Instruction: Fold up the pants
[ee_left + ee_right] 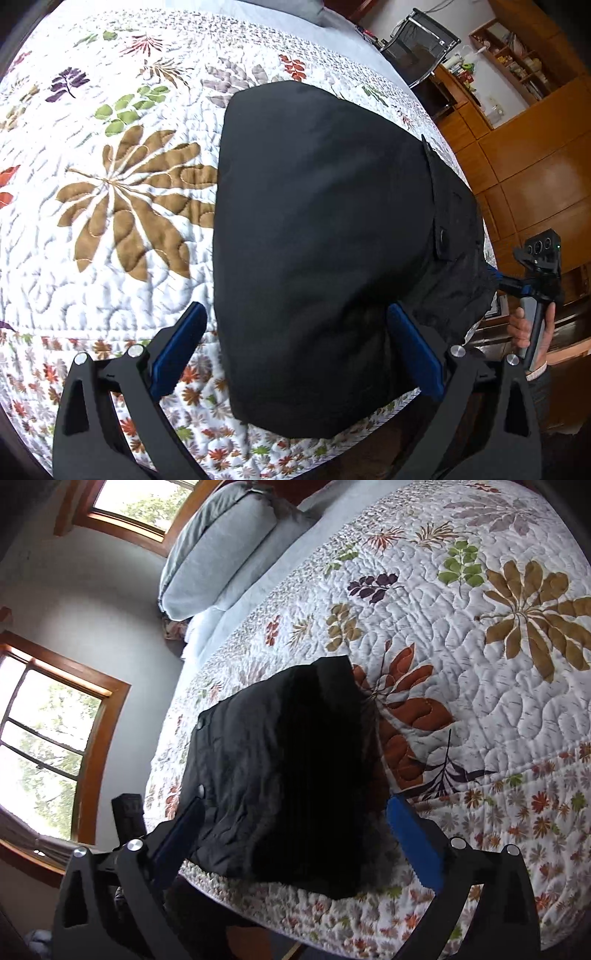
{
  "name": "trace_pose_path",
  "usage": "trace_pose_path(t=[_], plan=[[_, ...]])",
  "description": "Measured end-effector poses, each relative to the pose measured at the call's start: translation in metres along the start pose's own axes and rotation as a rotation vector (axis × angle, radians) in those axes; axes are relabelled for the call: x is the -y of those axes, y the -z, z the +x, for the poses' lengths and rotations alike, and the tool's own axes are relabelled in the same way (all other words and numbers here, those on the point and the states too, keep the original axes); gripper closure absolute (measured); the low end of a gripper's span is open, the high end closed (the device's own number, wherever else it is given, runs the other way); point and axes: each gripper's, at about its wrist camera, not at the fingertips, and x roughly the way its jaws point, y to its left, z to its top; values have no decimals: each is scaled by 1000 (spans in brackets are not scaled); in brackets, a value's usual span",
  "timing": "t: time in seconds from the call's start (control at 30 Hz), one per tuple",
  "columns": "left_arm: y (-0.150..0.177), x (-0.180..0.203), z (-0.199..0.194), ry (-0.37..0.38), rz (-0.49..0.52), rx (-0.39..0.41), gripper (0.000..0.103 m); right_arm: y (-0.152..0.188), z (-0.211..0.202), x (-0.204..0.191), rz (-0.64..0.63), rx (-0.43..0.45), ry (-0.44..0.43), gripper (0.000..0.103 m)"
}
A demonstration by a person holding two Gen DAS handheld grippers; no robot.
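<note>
**Reporter:** Where does the garment sit?

**Operator:** The black cloth pants (317,236), folded into a compact stack, lie on the white quilted bedspread with printed leaves (110,229), close to the bed's near edge. A buttoned flap shows along one side of the stack.

**Reporter:** And your tools?

**Operator:** My left gripper (295,350) hangs over the stack's near end, its blue pads spread wide, nothing pinched. My right gripper (295,834) is likewise parted fully, the cloth showing between its fingers but not pressed by either pad. From the left view, my right hand (528,332) holds its handle off beyond the stack's far side.

**Reporter:** What could spoil it from here?

**Operator:** I judge the fold nearly finished. The stack's near end sits close to the mattress edge, so a brush from a pad could drag the top layer, open the fold, or pull the stack over the side.
</note>
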Motion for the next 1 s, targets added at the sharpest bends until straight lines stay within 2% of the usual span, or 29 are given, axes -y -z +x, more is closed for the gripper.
trace_pose_path(t=[0.1,0.23,0.33,0.6,0.8,1.0], plan=[[-2,1,1,0,2,5,5,4,5,4,7,-31,12,3],[-4,3,8,7,4,-9,5,12,19,13,41,-74,-43,3],[0,-6,12,40,-2,-26,5,16,33,21,66,-107,-60,3],[-6,-2,23,38,4,-41,5,13,57,26,91,-137,-100,3],[-9,10,28,10,19,-32,5,10,72,26,92,-149,-144,3],[-12,29,26,-76,90,-3,5,6,94,12,43,-178,-165,3]])
